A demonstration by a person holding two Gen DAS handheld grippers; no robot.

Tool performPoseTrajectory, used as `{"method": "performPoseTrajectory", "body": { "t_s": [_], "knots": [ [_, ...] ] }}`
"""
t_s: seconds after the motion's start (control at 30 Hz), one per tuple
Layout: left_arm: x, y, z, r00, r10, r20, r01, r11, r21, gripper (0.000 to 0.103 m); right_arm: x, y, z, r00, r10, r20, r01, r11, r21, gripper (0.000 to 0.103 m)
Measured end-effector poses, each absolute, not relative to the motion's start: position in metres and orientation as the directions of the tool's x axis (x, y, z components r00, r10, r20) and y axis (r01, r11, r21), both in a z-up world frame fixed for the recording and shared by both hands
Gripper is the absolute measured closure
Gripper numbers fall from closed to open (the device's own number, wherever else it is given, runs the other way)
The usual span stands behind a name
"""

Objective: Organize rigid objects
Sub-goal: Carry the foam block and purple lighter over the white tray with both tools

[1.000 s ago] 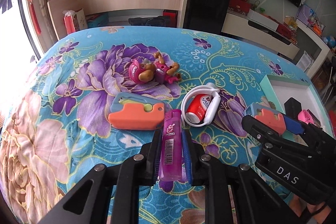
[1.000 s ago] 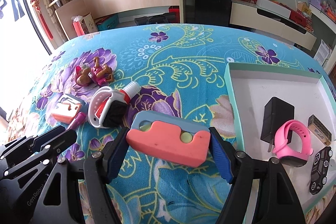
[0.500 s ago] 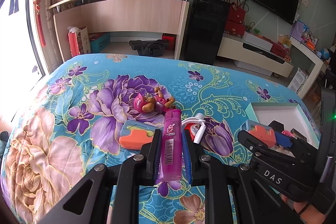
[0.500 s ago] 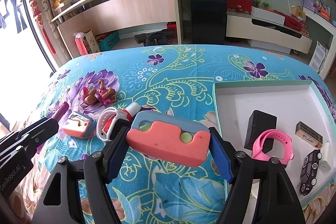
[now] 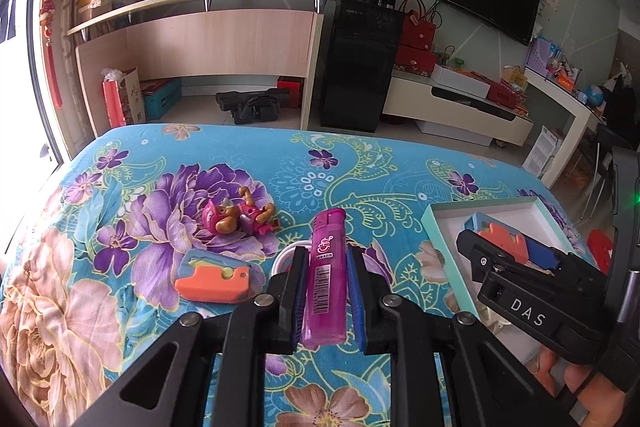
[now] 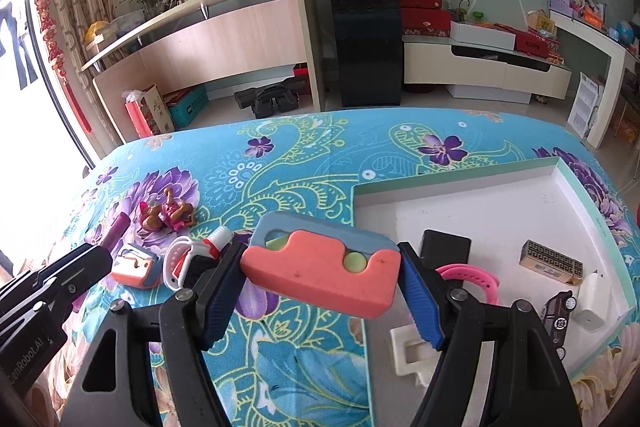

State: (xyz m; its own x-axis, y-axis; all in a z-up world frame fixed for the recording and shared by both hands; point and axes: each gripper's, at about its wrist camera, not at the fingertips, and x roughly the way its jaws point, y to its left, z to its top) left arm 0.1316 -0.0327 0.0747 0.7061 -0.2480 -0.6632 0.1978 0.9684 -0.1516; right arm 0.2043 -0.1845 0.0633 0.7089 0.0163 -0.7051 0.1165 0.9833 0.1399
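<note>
Above the floral tablecloth [image 5: 360,163], my left gripper [image 5: 326,269] clamps a purple lighter [image 5: 325,275] upright between its pads, while my right gripper [image 6: 322,273] grips an orange-and-blue toy block [image 6: 320,267] at the white tray's [image 6: 472,211] near left edge. A second such block [image 5: 214,277] and a pink toy figure [image 5: 236,217] lie on the cloth, well left of the tray.
</note>
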Motion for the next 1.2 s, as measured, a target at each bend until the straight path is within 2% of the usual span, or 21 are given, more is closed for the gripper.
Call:
{"method": "performPoseTrajectory", "body": {
  "t_s": [0.37, 0.5, 0.63, 0.9, 1.2],
  "knots": [
    [0.126, -0.111, 0.082, 0.699, -0.357, -0.619, 0.371, 0.922, -0.113, 0.082, 0.184, -0.265, 0.068, 0.702, -0.145, -0.697, 0.322, 0.938, 0.129, 0.028],
    [0.123, -0.139, 0.082, 0.684, -0.371, -0.628, 0.421, 0.904, -0.074, 0.082, 0.174, -0.292, 0.068, 0.684, -0.218, -0.697, 0.411, 0.904, 0.121, 0.028],
    [0.121, -0.163, 0.081, 0.668, -0.372, -0.645, 0.456, 0.889, -0.040, 0.082, 0.164, -0.318, 0.066, 0.671, -0.238, -0.702, 0.473, 0.866, 0.159, 0.028],
    [0.122, -0.218, 0.079, 0.643, -0.392, -0.657, 0.533, 0.846, 0.016, 0.082, 0.147, -0.351, 0.059, 0.620, -0.313, -0.719, 0.568, 0.811, 0.137, 0.028],
    [0.125, -0.267, 0.064, 0.613, -0.408, -0.677, 0.599, 0.798, 0.062, 0.082, 0.136, -0.370, 0.054, 0.611, -0.318, -0.725, 0.595, 0.789, 0.155, 0.028]
  ]
}}
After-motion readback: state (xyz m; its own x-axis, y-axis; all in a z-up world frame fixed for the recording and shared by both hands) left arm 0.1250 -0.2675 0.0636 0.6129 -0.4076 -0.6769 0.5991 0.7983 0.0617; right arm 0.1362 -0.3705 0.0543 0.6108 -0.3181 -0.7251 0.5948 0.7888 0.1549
